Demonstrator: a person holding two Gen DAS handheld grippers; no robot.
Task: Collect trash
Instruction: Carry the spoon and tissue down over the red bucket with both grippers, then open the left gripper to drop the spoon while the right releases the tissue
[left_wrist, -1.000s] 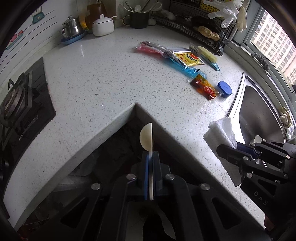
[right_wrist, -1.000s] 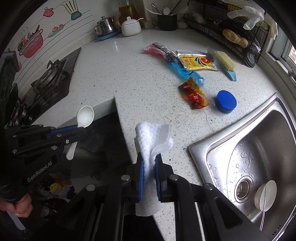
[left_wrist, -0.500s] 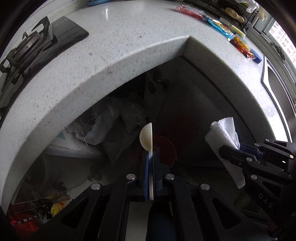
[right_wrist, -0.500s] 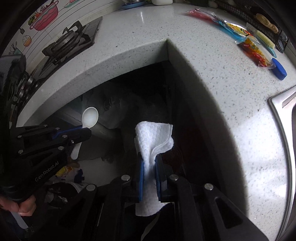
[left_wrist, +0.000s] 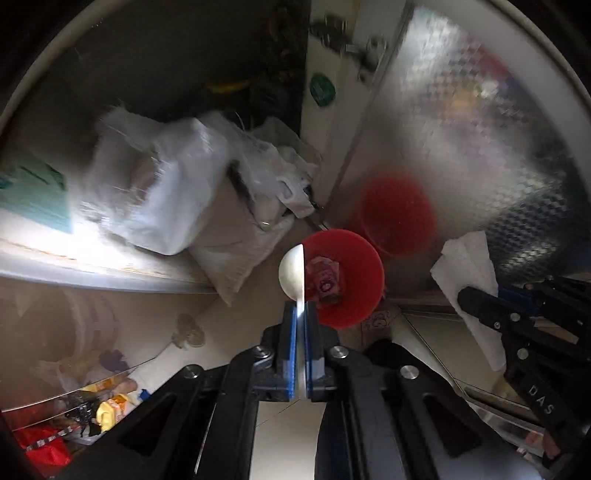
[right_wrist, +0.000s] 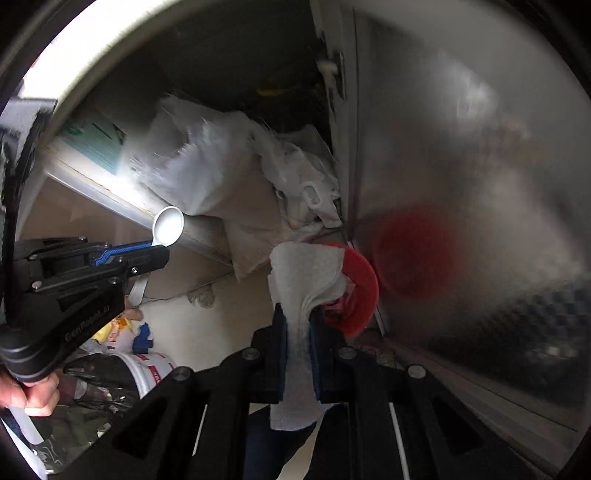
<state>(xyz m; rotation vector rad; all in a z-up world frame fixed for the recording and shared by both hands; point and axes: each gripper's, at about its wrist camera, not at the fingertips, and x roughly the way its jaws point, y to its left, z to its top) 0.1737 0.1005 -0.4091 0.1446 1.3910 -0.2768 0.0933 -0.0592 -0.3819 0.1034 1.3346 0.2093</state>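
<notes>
My left gripper (left_wrist: 300, 314) is shut on a white plastic spoon (left_wrist: 293, 273), seen edge-on; the spoon also shows in the right wrist view (right_wrist: 168, 225). My right gripper (right_wrist: 299, 317) is shut on a crumpled white paper towel (right_wrist: 306, 273), which also shows in the left wrist view (left_wrist: 469, 266). A red round trash bin (left_wrist: 351, 280) stands on the floor just beyond both grippers, with a reddish wrapper (left_wrist: 325, 280) inside. In the right wrist view the towel hides most of the bin (right_wrist: 362, 288).
A shiny metal cabinet door (left_wrist: 461, 147) to the right reflects the bin. White plastic bags (left_wrist: 184, 184) fill the open cabinet under the counter. A white bucket (right_wrist: 147, 373) and loose packaging (left_wrist: 107, 406) lie on the floor at left.
Both grippers have dropped from counter height to below the counter edge, near the floor. The red bin has come into plain view in front of them. Spoon and towel stay gripped.
</notes>
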